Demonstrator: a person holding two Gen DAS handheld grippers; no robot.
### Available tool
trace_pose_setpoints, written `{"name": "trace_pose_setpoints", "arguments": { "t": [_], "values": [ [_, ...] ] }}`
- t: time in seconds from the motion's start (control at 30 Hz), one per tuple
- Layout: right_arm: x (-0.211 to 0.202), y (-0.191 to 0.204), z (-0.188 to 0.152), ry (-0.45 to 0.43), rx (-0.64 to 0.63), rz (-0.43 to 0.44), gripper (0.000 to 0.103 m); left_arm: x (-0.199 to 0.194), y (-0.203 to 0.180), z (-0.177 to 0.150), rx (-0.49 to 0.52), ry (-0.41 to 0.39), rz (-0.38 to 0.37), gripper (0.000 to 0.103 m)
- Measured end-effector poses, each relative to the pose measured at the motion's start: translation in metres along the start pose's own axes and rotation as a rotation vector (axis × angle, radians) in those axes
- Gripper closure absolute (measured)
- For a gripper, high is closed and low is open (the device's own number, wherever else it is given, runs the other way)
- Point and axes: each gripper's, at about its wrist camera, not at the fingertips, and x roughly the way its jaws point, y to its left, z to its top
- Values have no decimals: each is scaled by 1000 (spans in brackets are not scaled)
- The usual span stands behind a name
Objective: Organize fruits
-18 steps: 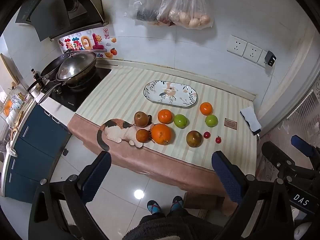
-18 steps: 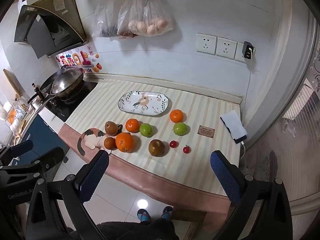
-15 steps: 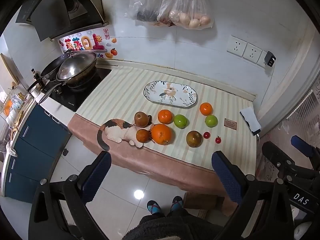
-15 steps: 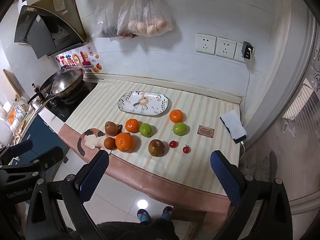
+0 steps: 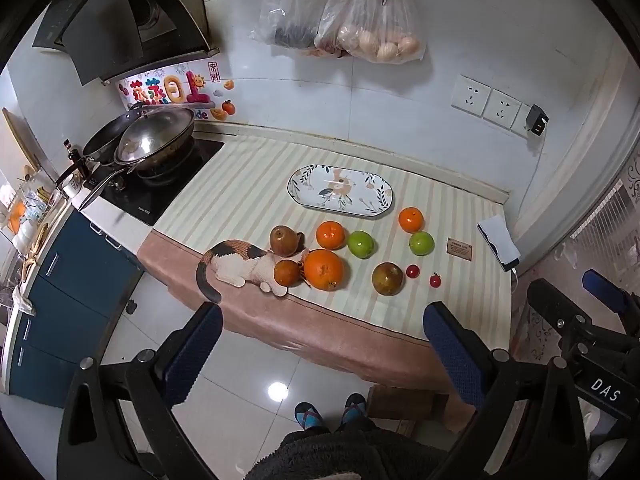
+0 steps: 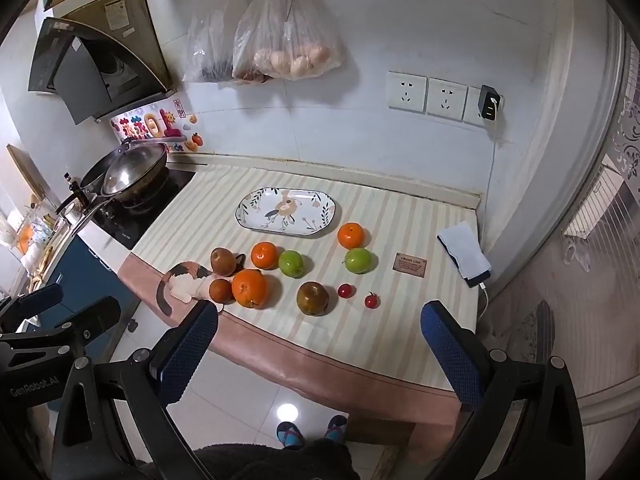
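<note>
Several fruits lie on the striped counter cloth: a large orange [image 5: 323, 269] [image 6: 249, 288], two smaller oranges [image 5: 330, 235] [image 5: 411, 219], two green apples [image 5: 360, 244] [image 5: 421, 243], brown fruits [image 5: 387, 278] [image 5: 283, 240] [image 5: 287, 272] and two small red tomatoes [image 5: 412, 271] [image 5: 435, 280]. An empty oval patterned plate [image 5: 340, 190] [image 6: 287, 211] sits behind them. My left gripper [image 5: 322, 350] and right gripper [image 6: 318, 346] are both open and empty, held high above the floor in front of the counter, well short of the fruit.
A toy cat [image 5: 236, 263] lies at the counter's front left edge against the fruit. A stove with woks [image 5: 150, 142] is to the left. A phone with a cloth [image 5: 498, 242] and a small card [image 5: 459, 248] lie at the right. Bags [image 5: 360, 20] hang on the wall.
</note>
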Motion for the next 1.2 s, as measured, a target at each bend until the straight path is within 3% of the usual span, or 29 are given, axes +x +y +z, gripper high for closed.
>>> {"name": "trace_pose_setpoints", "arguments": {
  "t": [1.2],
  "values": [
    [-8,5,1,-12,15,-1,0,-5,-1,2,-1,-9,-1,0]
  ]
}}
